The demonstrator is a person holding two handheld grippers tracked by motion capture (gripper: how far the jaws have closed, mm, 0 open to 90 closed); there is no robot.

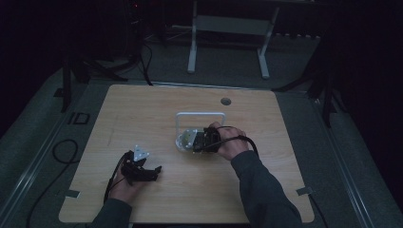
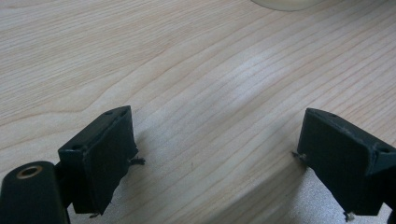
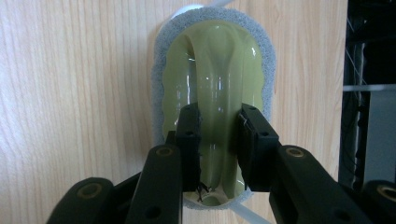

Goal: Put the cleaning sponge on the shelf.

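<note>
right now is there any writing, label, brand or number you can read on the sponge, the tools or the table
None can be read.
Sponge: plain glossy green handle on a grey pad, no print; the right tool grips the handle ridge.
Left tool: open over bare wood, plain black, no marking.
Table: wood grain, no label.
Floor mark left of the table: a sign-like outline, too dark and small to read.

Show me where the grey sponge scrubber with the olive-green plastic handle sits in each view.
High view: the scrubber lies at table centre, at the right gripper tips, just below the white wire frame.
Right gripper view: centre, its handle ridge between the jaws.
Left gripper view: a pale rounded edge at the top; cannot tell if it is the scrubber.
Shared landmark: the light wood tabletop.
</note>
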